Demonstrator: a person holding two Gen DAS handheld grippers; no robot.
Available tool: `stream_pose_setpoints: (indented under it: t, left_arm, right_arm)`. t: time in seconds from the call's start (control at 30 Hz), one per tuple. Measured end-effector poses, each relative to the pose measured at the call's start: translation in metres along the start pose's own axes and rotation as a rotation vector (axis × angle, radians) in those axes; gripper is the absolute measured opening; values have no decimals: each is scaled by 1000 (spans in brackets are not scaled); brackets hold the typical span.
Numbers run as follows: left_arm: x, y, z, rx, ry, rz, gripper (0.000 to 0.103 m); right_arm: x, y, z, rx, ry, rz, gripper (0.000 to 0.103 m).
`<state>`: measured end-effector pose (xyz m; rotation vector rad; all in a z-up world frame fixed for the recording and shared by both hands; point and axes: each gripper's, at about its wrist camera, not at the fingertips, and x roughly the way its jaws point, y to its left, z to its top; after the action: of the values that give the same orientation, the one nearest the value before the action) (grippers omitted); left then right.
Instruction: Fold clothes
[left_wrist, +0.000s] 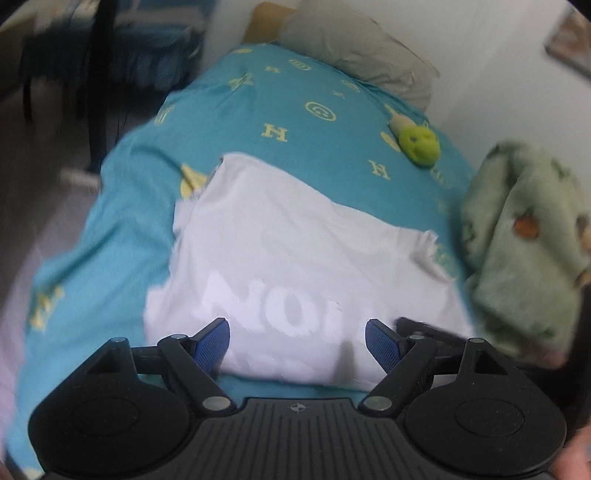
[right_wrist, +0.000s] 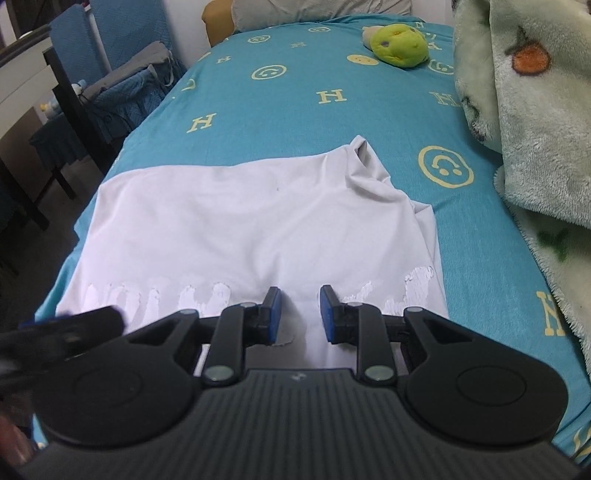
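Note:
A white T-shirt with pale cracked lettering lies flat on the turquoise bed sheet, one sleeve bunched at its far right corner. My left gripper hovers over the shirt's near edge, open wide with nothing between its blue pads. My right gripper hangs over the near middle of the shirt. Its jaws stand narrowly apart and the cloth shows in the gap, not pressed by the pads. The left gripper shows as a dark blur at the right wrist view's left.
A green plush toy lies far up the bed, with a grey pillow behind it. A pale green fleece blanket is heaped along the bed's right side. Left of the bed stand dark furniture and blue fabric. A white wall runs along the right.

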<state>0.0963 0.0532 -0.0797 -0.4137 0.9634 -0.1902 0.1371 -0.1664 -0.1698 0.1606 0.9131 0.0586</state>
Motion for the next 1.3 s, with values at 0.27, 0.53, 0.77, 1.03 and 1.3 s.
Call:
stream_pose_setpoints:
  t: [0.27, 0.53, 0.77, 1.03, 1.3]
  left_arm:
    - [32, 38, -14, -320, 138, -97, 82]
    - [34, 72, 3, -544, -34, -258, 77]
    - [25, 64, 8, -501, -115, -235, 29]
    - [18, 64, 9, -495, -139, -246, 14]
    - [31, 79, 6, -582, -83, -248, 20]
  right_arm:
    - [-2, -3, 1, 51, -7, 7, 25]
    - [-7, -13, 4, 137, -25, 35, 26]
    - [-43, -30, 4, 407, -78, 335, 46]
    - [-2, -17, -33, 779, 208, 717, 91]
    - [20, -43, -46, 1013, 162, 542, 92]
